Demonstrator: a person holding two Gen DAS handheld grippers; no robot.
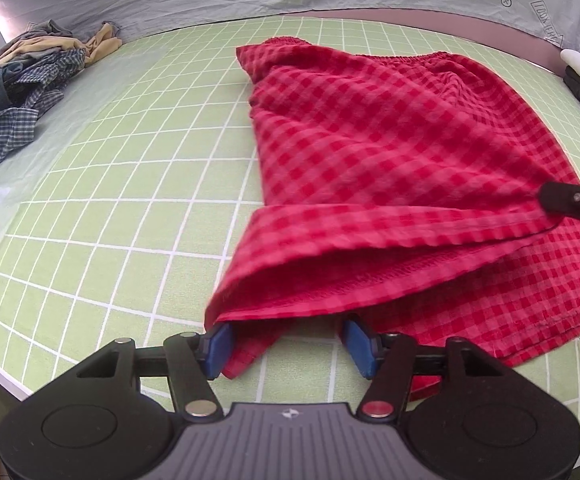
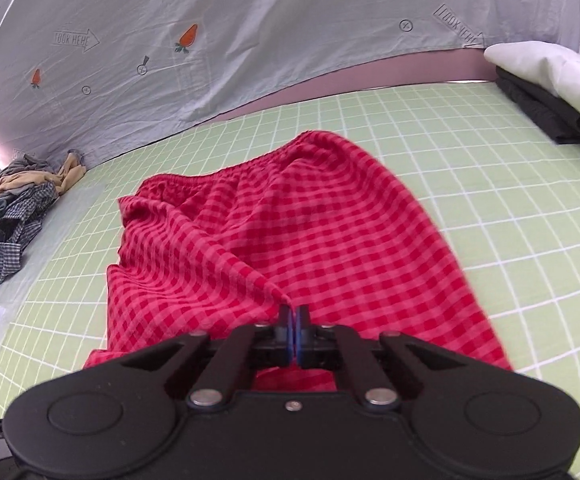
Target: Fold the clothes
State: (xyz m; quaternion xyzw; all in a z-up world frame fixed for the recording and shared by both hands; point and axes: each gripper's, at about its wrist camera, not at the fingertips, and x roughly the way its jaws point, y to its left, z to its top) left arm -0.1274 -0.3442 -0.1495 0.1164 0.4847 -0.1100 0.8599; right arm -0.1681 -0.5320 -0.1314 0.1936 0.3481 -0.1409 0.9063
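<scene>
A red checked garment [image 1: 370,140] with an elastic waistband at its far end lies on the green grid mat [image 1: 129,184]. Its near hem is lifted and folded back over itself. My left gripper [image 1: 287,346] is open at the near hem; a corner of the cloth hangs against the left blue pad [image 1: 217,344] without being pinched. In the right wrist view, my right gripper [image 2: 293,320] is shut on a raised fold of the red garment [image 2: 310,224]. From the left wrist view the right gripper [image 1: 570,200] shows at the right edge, holding up the hem.
A heap of unfolded clothes [image 1: 21,92] lies at the mat's far left. A folded stack of black and white garments [image 2: 550,92] sits at the far right. A grey printed sheet [image 2: 249,40] hangs behind the table. Bare mat [image 2: 510,208] stretches to the right of the garment.
</scene>
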